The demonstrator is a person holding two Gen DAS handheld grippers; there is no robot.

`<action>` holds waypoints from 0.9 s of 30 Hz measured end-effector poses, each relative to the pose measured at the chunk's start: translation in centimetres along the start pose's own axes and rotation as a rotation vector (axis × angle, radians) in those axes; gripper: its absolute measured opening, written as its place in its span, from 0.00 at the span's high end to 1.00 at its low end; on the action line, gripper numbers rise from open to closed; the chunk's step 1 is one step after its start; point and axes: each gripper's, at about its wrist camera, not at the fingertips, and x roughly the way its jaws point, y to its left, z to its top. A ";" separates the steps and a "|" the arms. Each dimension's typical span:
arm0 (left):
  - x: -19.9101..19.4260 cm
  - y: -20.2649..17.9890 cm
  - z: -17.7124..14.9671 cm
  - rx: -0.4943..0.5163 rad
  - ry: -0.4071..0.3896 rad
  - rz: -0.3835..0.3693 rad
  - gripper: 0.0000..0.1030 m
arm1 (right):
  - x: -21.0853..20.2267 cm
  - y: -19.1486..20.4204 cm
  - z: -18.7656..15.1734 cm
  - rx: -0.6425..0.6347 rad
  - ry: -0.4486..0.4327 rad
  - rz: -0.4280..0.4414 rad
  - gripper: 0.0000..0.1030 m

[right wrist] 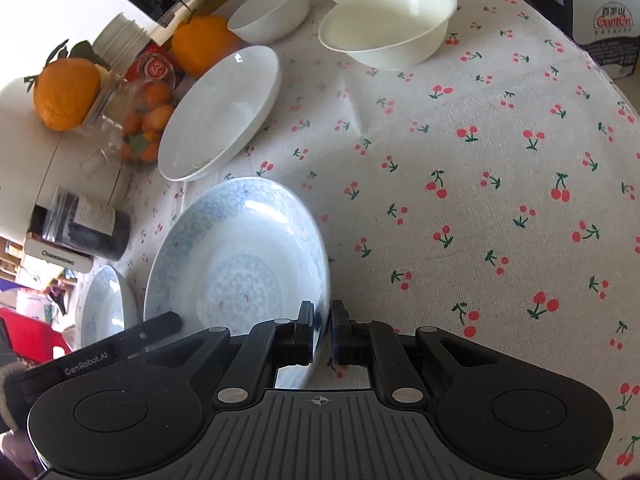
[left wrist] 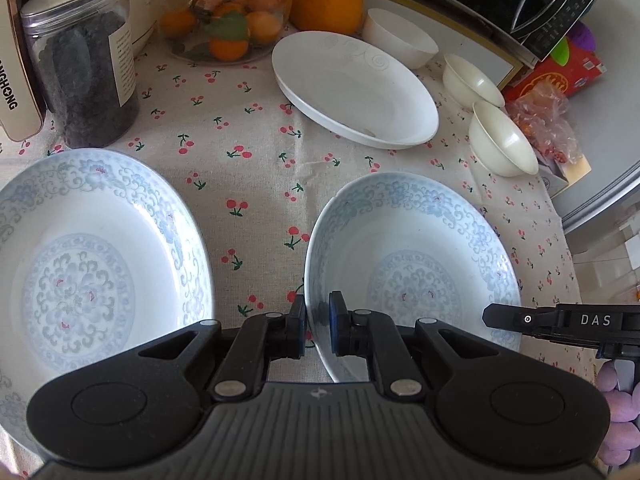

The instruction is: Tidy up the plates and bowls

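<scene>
Both grippers hold the same blue-patterned plate [left wrist: 416,248]. My left gripper [left wrist: 318,322] is shut on its near left rim. My right gripper [right wrist: 322,328] is shut on its right rim, and the plate [right wrist: 236,264] fills the right wrist view's lower left. A second blue-patterned plate [left wrist: 84,264] lies to the left on the cloth and shows small in the right wrist view [right wrist: 102,308]. A plain white plate [left wrist: 352,88] lies further back [right wrist: 224,112]. Three white bowls [left wrist: 502,140] [left wrist: 470,80] [left wrist: 400,36] stand at the back right.
A cherry-print tablecloth [right wrist: 480,180] covers the table. A dark jar [left wrist: 84,64], a glass bowl of small oranges [left wrist: 232,20] and a large orange [left wrist: 326,0] stand at the back. A black appliance [left wrist: 552,4] and a red packet [left wrist: 556,76] sit at the far right.
</scene>
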 end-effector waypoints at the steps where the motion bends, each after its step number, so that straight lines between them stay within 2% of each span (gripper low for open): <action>1: 0.0 0.0 0.0 0.001 0.000 0.000 0.90 | 0.0 0.0 0.0 0.000 0.000 0.000 0.91; 10: 0.2 0.2 0.4 -0.006 0.027 -0.011 0.89 | 0.0 0.3 0.2 -0.006 0.011 -0.004 0.88; 13: -0.1 0.0 0.4 0.005 0.026 0.005 0.77 | -0.3 0.4 0.3 -0.002 0.001 -0.010 0.88; 14: -0.1 -0.1 0.3 0.014 0.025 0.012 0.72 | -0.4 0.4 0.4 0.001 0.000 -0.015 0.83; 15: -0.2 -0.2 0.3 0.025 0.028 0.020 0.69 | -0.5 0.5 0.5 0.005 -0.003 -0.021 0.72; 16: -0.3 -0.3 0.3 0.034 0.030 0.031 0.62 | -0.8 0.5 0.5 0.006 -0.010 -0.026 0.68; 17: -0.4 -0.4 0.3 0.038 0.028 0.043 0.53 | -1.0 0.7 0.5 0.002 -0.020 -0.027 0.56; 18: -0.6 -0.4 0.3 0.041 0.025 0.044 0.51 | -1.3 0.9 0.5 -0.007 -0.031 -0.026 0.45; 19: -0.8 -0.4 0.3 0.042 0.023 0.038 0.46 | -1.6 1.1 0.6 -0.019 -0.043 -0.025 0.39; 20: -1.0 -0.5 0.3 0.042 0.019 0.035 0.37 | -1.8 1.4 0.6 -0.034 -0.053 -0.027 0.30; 22: -1.7 -0.6 0.3 0.045 0.001 0.033 0.24 | -2.3 2.1 0.6 -0.070 -0.071 -0.035 0.23; 24: -2.5 -0.7 0.3 0.058 -0.020 0.018 0.19 | -2.5 3.1 0.6 -0.118 -0.086 -0.050 0.16; 26: -3.3 -0.8 0.3 0.077 -0.044 0.010 0.07 | -2.8 4.3 0.4 -0.189 -0.115 -0.067 0.15; 27: -3.8 -0.8 0.3 0.086 -0.059 0.013 0.06 | -3.0 5.0 0.3 -0.228 -0.130 -0.078 0.15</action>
